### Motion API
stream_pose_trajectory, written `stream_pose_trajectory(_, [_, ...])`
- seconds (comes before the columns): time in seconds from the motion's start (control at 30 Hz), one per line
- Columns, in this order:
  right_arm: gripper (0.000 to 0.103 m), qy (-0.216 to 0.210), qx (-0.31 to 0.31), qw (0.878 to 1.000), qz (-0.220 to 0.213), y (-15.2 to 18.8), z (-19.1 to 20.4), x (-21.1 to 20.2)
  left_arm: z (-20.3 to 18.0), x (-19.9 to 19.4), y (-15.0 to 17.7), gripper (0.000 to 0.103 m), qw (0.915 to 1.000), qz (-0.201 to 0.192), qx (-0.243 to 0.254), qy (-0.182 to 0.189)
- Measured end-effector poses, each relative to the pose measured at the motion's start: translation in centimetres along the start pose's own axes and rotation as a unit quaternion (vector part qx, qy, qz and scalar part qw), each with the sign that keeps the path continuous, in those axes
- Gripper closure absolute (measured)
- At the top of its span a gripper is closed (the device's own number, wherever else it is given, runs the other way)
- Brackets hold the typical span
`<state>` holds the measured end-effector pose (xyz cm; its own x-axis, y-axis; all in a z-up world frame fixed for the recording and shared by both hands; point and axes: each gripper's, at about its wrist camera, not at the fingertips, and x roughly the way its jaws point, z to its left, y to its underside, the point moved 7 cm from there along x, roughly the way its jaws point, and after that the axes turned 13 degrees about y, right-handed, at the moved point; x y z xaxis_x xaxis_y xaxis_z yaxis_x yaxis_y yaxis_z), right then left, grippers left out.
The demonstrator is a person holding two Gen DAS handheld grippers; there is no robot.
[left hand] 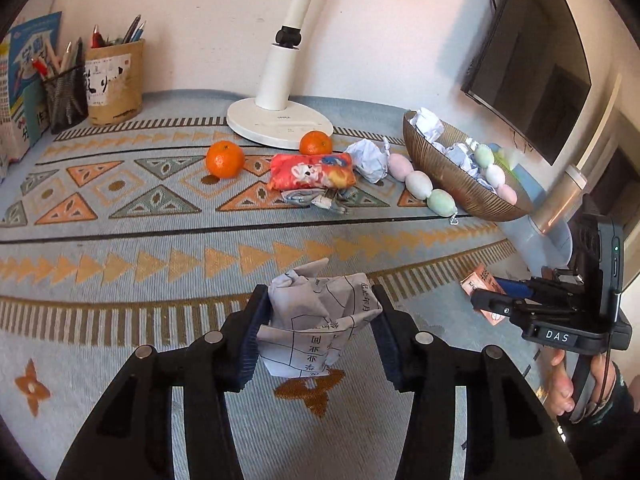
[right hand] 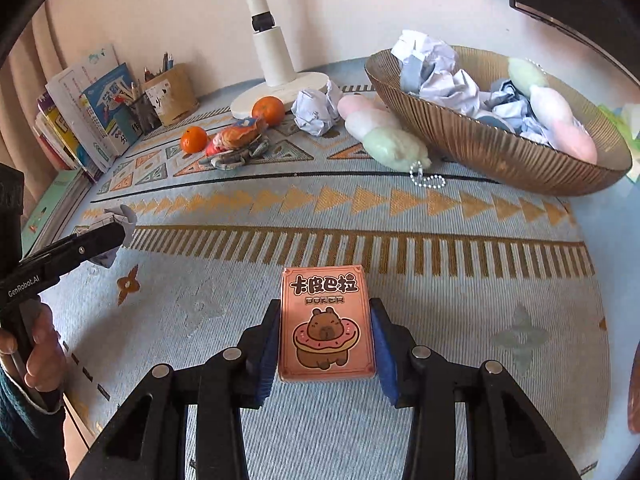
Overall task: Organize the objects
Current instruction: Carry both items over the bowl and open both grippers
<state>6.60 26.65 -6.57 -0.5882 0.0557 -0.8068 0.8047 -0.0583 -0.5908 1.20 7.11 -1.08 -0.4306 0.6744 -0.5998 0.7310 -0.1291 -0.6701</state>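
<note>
Crumpled paper (left hand: pixel 320 320) and card box (right hand: pixel 328 324) gripped, near bowl (right hand: pixel 500 160).

Desk fixtures and background, non-task items

1 white desk lamp (left hand: pixel 280 120), round base on the patterned cloth (left hand: pixel 120 248) at the far centre; 1 cardboard pen holder (left hand: pixel 115 82) at the far left, touching 1 dark mesh pen cup (left hand: pixel 66 98) on its left, both filled with pens; upright books (right hand: pixel 86 108) against the left wall; 1 dark monitor (left hand: pixel 532 80) at the far right; plain pale wall (left hand: pixel 200 12) behind.
</note>
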Motion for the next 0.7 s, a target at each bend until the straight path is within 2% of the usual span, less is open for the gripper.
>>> stream_pose_trajectory(0.07, [0.059,0.0,0.003,1.0,0.002,0.5,-0.2,-0.2,0.0,0.0,0.5,0.056,0.9999,-0.005,-0.004,-0.008])
stream_pose_trajectory(0.17, [0.042,-0.007,0.007,1.0,0.003,1.1,-0.1,-0.8,0.2,0.1,1.0,0.056,0.9997,-0.004,-0.008,-0.023])
stream_pose_trajectory(0.4, [0.041,0.056,-0.014,0.998,-0.014,1.8,1.0,-0.9,0.5,0.1,1.3,0.056,0.9995,-0.008,-0.015,-0.025])
stream_pose_trajectory(0.43, [0.045,0.068,-0.019,0.997,-0.016,1.9,1.1,-0.9,0.4,0.1,1.3,0.056,0.9995,-0.008,-0.014,-0.026])
stream_pose_trajectory(0.47, [0.061,0.082,-0.026,0.996,-0.02,1.9,1.4,-0.9,0.4,0.2,1.3,0.056,0.9995,-0.006,-0.012,-0.029])
stream_pose_trajectory(0.5, [0.063,0.089,-0.033,0.995,-0.023,1.9,1.6,-1.0,0.3,0.3,1.4,0.056,0.9994,-0.004,-0.01,-0.032])
stream_pose_trajectory(0.6, [0.063,0.045,-0.04,0.998,-0.02,2.2,2.8,-1.7,-0.3,0.4,1.3,0.056,0.999,0.0,0.005,-0.044])
stream_pose_trajectory(0.7, [0.063,0.028,-0.035,0.998,-0.038,1.3,2.8,-3.6,-1.6,0.4,0.7,0.056,0.9996,0.002,0.01,-0.027])
